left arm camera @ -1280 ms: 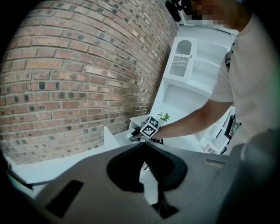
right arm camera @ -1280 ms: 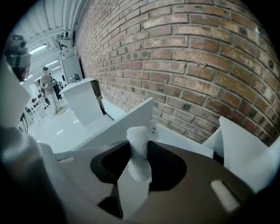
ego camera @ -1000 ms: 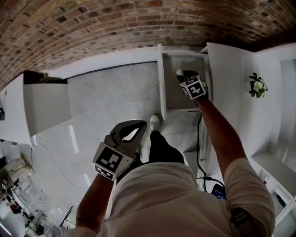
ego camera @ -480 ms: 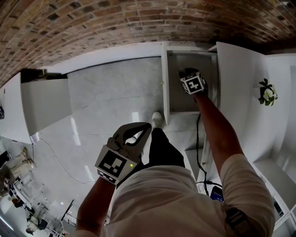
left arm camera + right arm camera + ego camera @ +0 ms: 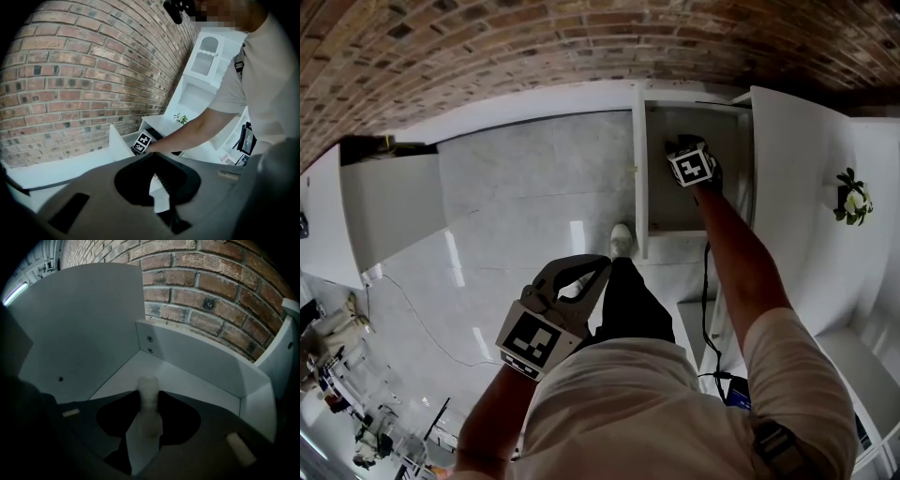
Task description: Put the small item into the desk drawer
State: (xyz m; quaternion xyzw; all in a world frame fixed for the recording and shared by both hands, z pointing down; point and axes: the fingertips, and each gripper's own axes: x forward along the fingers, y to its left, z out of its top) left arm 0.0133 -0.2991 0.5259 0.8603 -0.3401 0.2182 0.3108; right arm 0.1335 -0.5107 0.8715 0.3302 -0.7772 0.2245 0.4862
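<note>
The open white desk drawer [image 5: 641, 187] is at the upper middle of the head view. My right gripper [image 5: 679, 148] reaches down into it, and the marker cube hides its tips there. In the right gripper view a small whitish, bottle-shaped item [image 5: 149, 401] stands upright between the pads of the right gripper [image 5: 149, 414], just above the drawer floor [image 5: 192, 380] near a back corner. The jaws are opening, and the pads still touch the item. My left gripper [image 5: 596, 265] hangs shut and empty beside the person's leg, away from the drawer; its jaws meet in the left gripper view [image 5: 156, 171].
A white desk top [image 5: 797, 178] with a small potted plant [image 5: 853, 202] lies right of the drawer. A brick wall [image 5: 534, 47] runs behind. A white cabinet [image 5: 389, 211] stands at left. A cable [image 5: 422, 328] trails over the glossy floor, and a shoe [image 5: 621, 236] is below the drawer.
The right gripper has stayed inside the drawer, slightly lower in the view as the head camera shifted. The left gripper has drifted a little down and right, still shut.
</note>
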